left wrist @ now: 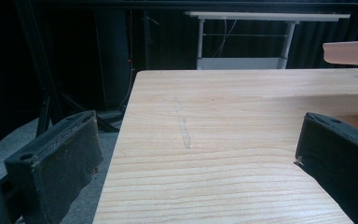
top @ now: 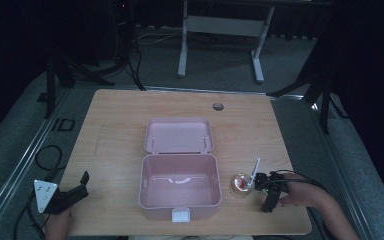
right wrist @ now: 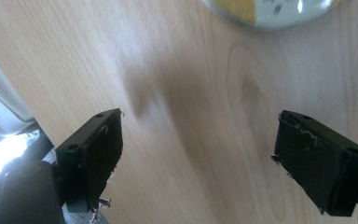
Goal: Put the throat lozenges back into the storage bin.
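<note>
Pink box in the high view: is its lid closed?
No, the pink box stands open, its lid folded back flat on the table.

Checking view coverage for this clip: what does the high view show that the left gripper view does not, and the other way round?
High view alone: the whole open pink box with its white latch, the small round container right of it, and the right gripper beside that container. Left gripper view alone: a faint scratch on the wood, seen close between wide-open jaws. Both: the wooden table, the white desk frame beyond, and part of the box lid.
</note>
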`<state>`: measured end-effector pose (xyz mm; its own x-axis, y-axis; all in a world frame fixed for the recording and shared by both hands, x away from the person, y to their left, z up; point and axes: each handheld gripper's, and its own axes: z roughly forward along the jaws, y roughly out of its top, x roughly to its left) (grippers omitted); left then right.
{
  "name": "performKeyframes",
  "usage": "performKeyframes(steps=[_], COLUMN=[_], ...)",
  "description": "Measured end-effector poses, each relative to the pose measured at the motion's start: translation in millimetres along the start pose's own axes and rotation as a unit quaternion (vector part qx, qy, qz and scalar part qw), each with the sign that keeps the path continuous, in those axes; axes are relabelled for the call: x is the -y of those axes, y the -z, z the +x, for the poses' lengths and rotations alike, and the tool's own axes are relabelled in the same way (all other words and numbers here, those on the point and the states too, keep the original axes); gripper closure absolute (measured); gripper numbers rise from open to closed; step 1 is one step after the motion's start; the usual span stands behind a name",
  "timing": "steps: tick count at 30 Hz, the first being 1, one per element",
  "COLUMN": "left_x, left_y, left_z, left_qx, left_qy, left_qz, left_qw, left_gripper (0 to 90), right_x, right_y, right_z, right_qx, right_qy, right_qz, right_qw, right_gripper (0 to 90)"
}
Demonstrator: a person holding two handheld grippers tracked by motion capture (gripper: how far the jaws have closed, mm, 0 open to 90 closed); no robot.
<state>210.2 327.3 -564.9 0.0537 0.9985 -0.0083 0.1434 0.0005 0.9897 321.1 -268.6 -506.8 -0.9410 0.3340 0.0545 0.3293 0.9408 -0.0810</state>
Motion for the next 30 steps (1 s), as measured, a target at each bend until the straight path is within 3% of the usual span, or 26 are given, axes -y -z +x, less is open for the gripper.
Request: performKeyframes(steps=[20, 30], left_x=[0.1, 0.2], left_y=[0.2, 0.3], left_z=[0.7, 1.1], left_qx=[0.003, 0.003], left_qy=[0.001, 0.003], left_qz=[0.0, -0.002], left_qw=[1.0, 1.0], left_gripper=[0.4, 0.4], right_x=[-54.8, -72.1], right_y=[0.7, -4.5], right_z=[-19.6, -23.1], right_qx=[0.014, 0.007], right_qy=[0.03, 0.044], right_qz=[0.0, 0.004], right_qw=[0.9995, 0.999], right_gripper=[15.1, 18.3])
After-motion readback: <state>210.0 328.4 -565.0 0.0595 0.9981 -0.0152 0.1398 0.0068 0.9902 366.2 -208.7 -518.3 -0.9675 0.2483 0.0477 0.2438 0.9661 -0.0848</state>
